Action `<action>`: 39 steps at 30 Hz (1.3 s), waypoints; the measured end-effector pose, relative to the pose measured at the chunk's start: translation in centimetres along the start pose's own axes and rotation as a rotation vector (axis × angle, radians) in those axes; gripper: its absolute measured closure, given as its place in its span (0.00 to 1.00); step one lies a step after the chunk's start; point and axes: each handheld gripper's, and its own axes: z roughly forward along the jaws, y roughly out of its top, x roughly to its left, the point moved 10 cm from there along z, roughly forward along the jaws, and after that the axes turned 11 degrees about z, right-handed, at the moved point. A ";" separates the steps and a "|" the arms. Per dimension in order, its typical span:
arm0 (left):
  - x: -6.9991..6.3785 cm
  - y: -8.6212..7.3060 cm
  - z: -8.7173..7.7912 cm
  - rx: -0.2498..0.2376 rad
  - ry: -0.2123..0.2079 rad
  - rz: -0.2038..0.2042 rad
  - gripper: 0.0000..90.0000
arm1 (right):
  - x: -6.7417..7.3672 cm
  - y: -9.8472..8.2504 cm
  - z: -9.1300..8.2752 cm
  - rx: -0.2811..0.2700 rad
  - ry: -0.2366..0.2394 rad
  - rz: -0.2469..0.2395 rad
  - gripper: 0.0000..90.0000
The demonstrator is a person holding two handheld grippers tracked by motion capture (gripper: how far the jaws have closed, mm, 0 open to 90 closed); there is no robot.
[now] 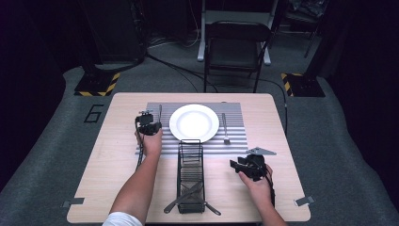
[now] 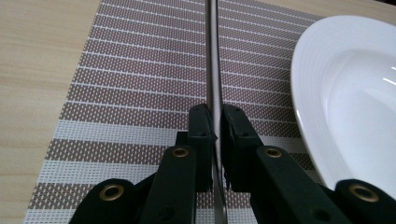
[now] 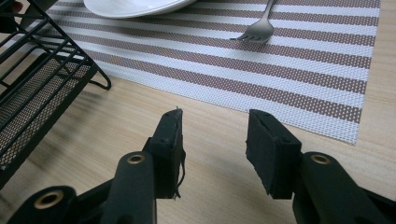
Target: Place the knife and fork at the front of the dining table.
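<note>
Knife (image 2: pixel 212 70) clamped edge-up in left tool (image 2: pixel 215 135), long axis parallel to plate (image 2: pixel 327 93) rim just right; right tool (image 3: pixel 215 140) agape, empty.

a recording studio or lab set up to stage a dining scene; a small wooden table (image 1: pixel 117 155) stands alone on grey carpet (image 1: pixel 339 155) with darkness all around, tape marks at its corners and a "6" (image 1: pixel 94 113) on the floor at ten o'clock. hazard-striped stand bases (image 1: pixel 98 84) sit at eleven and one o'clock; loose cables (image 1: pixel 179 70) and a folding chair (image 1: pixel 236 49) lie at twelve.
</note>
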 end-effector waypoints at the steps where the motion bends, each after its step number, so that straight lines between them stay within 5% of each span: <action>1: 0.1 -0.2 0.2 0.007 0.006 0.005 0.92 | 0.0 0.0 0.0 0.001 0.001 0.000 0.62; 6: 0.2 -0.4 0.4 0.014 0.016 0.016 0.92 | 0.0 0.0 0.0 0.000 0.001 0.006 0.62; 10: -0.1 -0.2 0.6 0.005 -0.006 -0.017 0.92 | 0.0 0.0 0.0 0.000 0.000 0.006 0.62; 17: 0.2 -0.6 1.1 0.024 0.015 0.000 0.92 | 0.0 0.0 0.0 -0.001 0.004 -0.001 0.62; 39: 0.3 -0.5 1.3 0.015 -0.006 0.008 0.91 | 0.4 0.1 0.1 -0.004 0.014 -0.005 0.62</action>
